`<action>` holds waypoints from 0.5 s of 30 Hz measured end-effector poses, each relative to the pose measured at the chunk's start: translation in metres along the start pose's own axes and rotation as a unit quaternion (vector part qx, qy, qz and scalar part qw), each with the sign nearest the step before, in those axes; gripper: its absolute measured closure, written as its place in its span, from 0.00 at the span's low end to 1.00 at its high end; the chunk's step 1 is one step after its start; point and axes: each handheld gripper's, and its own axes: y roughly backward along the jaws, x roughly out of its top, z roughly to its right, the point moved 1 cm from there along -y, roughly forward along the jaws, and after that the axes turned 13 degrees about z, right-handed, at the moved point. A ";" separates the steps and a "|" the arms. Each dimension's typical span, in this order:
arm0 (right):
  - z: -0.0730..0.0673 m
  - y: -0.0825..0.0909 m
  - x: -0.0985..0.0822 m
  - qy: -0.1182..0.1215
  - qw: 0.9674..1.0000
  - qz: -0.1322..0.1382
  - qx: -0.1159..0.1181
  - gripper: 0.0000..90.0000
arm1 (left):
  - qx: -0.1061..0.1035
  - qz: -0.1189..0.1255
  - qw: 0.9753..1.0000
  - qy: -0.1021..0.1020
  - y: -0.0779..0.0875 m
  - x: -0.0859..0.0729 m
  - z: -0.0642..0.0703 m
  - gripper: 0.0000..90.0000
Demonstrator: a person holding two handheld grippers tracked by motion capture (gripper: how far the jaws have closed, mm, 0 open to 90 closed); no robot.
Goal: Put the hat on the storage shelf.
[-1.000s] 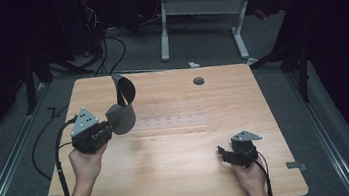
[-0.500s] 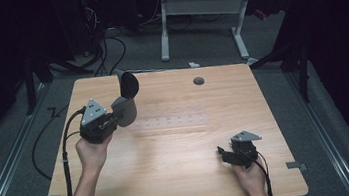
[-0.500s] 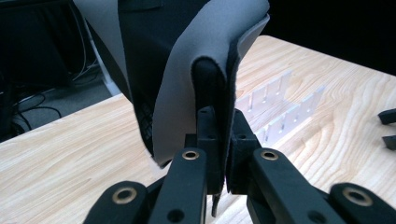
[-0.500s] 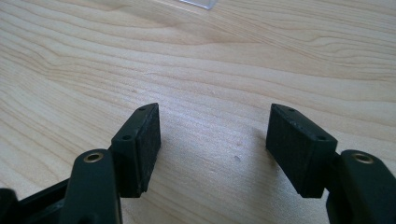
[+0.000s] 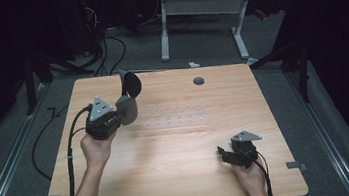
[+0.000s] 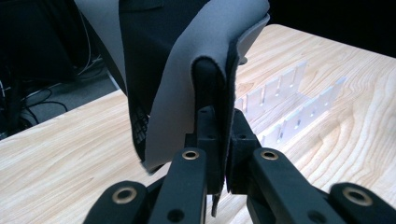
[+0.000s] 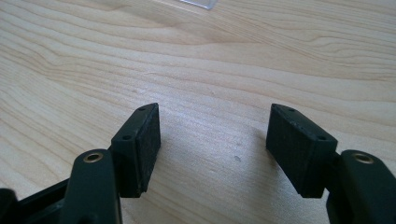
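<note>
- The left gripper (image 5: 122, 110) is held above the bench (image 5: 182, 177) near its left edge, in the far half, raised by the person's left hand (image 5: 96, 150)
- A grey, black-lined soft sleeve (image 5: 128, 96), possibly neoprene, is clamped in it; in the left gripper view the jaws are seen closed on a folded edge of the sleeve (image 6: 187, 70), which stands upright above them
- A black cable (image 5: 69, 141) is seen trailing from the left gripper down past the left edge of the bench
- A clear plastic divider rack (image 5: 175, 120) is seen lying flat on the bench near its middle, just right of the left gripper; in the left gripper view its slotted walls (image 6: 289, 102) are seen beyond the sleeve
- A small dark round hole (image 5: 198, 81) is seen in the bench near the far edge, right of centre
- The right gripper (image 5: 227, 154) is held low near the right front corner, and whether it rests on the wood cannot be told from above; its jaws are spread wide with only bare wood between them, as seen in the right gripper view (image 7: 212, 144)
</note>
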 end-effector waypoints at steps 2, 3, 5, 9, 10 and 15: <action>0.000 0.000 0.000 0.000 1.000 0.000 0.000 0.40 | 0.001 0.000 1.000 0.000 -0.002 -0.002 -0.001 0.97; 0.000 0.000 0.000 0.000 1.000 0.000 0.000 0.40 | 0.003 0.000 1.000 0.001 -0.003 -0.003 -0.001 0.97; 0.000 0.000 0.000 0.000 1.000 0.000 0.000 0.39 | 0.005 0.000 1.000 0.000 -0.005 -0.004 -0.002 0.97; 0.000 0.000 0.000 0.000 1.000 0.000 0.000 0.39 | 0.008 0.000 1.000 -0.003 -0.008 -0.008 -0.003 0.97; 0.000 0.000 0.000 0.000 1.000 0.000 0.000 0.39 | 0.009 0.000 1.000 -0.004 -0.009 -0.009 -0.003 0.97; 0.000 0.000 0.000 0.000 1.000 0.000 0.000 0.39 | 0.012 -0.002 1.000 -0.009 -0.011 -0.013 -0.004 0.97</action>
